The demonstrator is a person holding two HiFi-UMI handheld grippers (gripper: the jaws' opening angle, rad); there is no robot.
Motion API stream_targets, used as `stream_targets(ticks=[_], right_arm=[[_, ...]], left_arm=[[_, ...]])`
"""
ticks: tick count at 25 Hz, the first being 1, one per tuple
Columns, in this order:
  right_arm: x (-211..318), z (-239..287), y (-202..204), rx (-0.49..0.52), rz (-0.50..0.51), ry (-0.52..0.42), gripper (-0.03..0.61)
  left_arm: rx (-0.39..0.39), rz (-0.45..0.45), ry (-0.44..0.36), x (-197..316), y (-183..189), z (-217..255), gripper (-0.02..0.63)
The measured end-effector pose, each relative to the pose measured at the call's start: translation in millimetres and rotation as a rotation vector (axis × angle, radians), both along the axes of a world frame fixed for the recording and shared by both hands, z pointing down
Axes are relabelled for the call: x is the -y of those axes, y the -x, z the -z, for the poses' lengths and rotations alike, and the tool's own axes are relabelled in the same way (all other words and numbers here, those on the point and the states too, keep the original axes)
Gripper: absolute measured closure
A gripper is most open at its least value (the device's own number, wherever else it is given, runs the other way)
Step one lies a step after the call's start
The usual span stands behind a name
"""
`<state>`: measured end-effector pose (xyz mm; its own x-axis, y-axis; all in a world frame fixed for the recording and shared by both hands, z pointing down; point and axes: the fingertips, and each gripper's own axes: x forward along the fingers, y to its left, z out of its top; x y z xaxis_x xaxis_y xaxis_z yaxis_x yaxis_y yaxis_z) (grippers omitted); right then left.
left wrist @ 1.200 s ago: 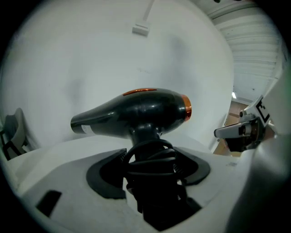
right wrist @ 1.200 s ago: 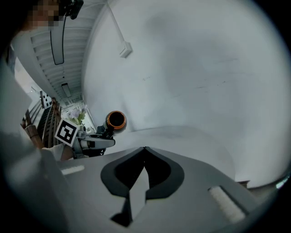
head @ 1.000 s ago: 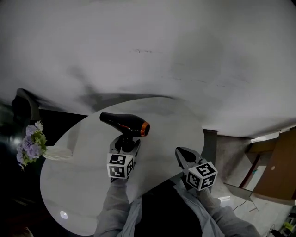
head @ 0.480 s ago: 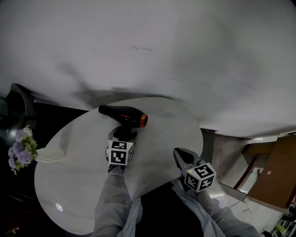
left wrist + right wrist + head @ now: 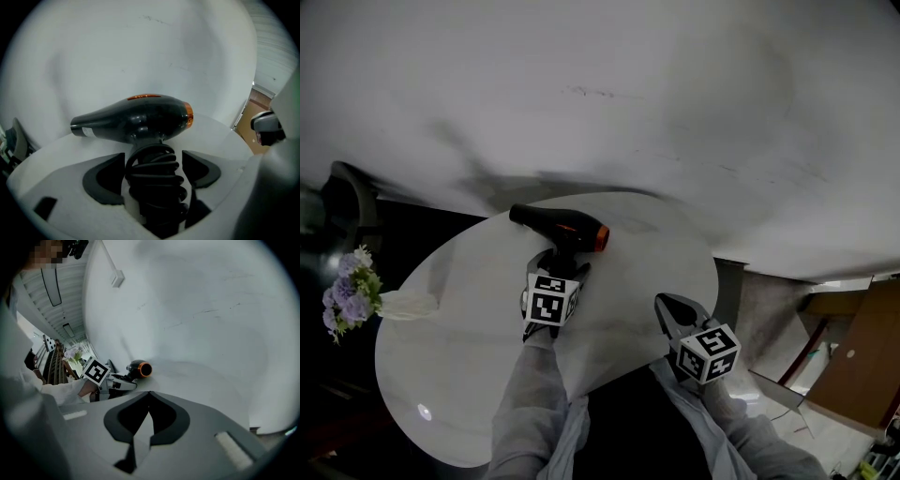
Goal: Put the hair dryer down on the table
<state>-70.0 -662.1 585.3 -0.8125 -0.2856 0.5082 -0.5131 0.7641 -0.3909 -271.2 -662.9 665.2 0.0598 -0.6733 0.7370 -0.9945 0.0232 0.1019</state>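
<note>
The black hair dryer (image 5: 558, 228) with an orange ring lies across the far part of the round white table (image 5: 469, 309), nozzle to the left. My left gripper (image 5: 560, 267) is right behind it. In the left gripper view the hair dryer (image 5: 140, 119) has its handle, wound with black cord, between the jaws of my left gripper (image 5: 153, 161). The jaws are opening, and the pads stand just clear of the cord on both sides. My right gripper (image 5: 667, 309) hovers at the table's near right edge, shut and empty, with its tips (image 5: 149, 394) meeting. The hair dryer (image 5: 139, 368) shows beyond them.
A bunch of purple flowers (image 5: 347, 292) in a white wrap lies at the table's left edge. A dark chair (image 5: 347, 197) stands behind it. A white wall rises just past the table. Brown cardboard (image 5: 862, 347) sits on the floor at the right.
The left gripper and hair dryer have stayed at the far part of the table, shifting only slightly. The right gripper has held its place.
</note>
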Motion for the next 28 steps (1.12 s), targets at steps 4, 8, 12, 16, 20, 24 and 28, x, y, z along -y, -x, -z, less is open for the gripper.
stream_targets(ticks=[4, 8, 12, 16, 20, 24, 28], right_arm=[[-5.5, 10.3, 1.3, 0.022, 0.004, -0.027, 0.566], [-14.0, 23.8, 4.8, 0.052, 0.000, -0.064, 0.566], [-32.2, 40.4, 6.0, 0.077, -0.020, -0.103, 0.566], [-54.8, 62.0, 1.2, 0.102, -0.058, -0.149, 0.566], [-84.9, 83.5, -9.6, 0.113, -0.102, -0.196, 0.566], [-123.7, 100.7, -21.3, 0.118, -0.119, -0.247, 0.566], [-156.7, 107.8, -31.5, 0.121, -0.139, -0.276, 0.566]], left_arm=[[-0.011, 0.018, -0.063, -17.8, 2.2, 30.3, 0.190], [-0.090, 0.039, -0.147, -46.8, 2.1, 71.3, 0.211], [-0.159, 0.039, -0.234, -87.9, -1.2, 109.8, 0.348], [-0.214, 0.057, -0.328, -129.7, -6.2, 139.4, 0.460], [-0.214, 0.079, -0.392, -170.8, -12.5, 154.0, 0.594], [-0.254, 0.081, -0.437, -214.8, -30.0, 159.8, 0.614], [-0.269, 0.045, -0.458, -252.7, -50.8, 159.4, 0.614]])
